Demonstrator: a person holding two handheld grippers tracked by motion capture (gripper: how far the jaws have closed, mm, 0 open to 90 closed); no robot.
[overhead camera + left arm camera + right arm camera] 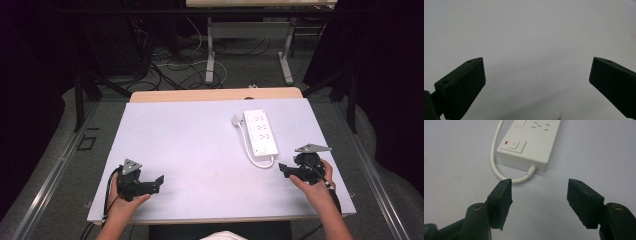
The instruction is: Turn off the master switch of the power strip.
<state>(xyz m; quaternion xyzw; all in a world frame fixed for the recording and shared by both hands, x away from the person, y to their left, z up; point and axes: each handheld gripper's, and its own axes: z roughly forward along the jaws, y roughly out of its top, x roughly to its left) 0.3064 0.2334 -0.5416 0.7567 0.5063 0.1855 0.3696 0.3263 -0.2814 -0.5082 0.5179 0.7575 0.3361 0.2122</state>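
Power strip: the white plastic power strip [260, 131] lies right of centre in the high view, its white cable [248, 148] looping along its left side to a plug [236, 120].
Right gripper [539, 188]: your fingers are spread, empty, just short of the cable loop.
Left gripper [537, 71]: spread, empty, over bare pale table [190, 150] at lower left.
Progress: nothing is gripped yet; the whole job looks ahead of you.

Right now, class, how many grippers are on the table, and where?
2: the left gripper at the table's near-left, jaws open; the right gripper near-right, open beside the power strip.
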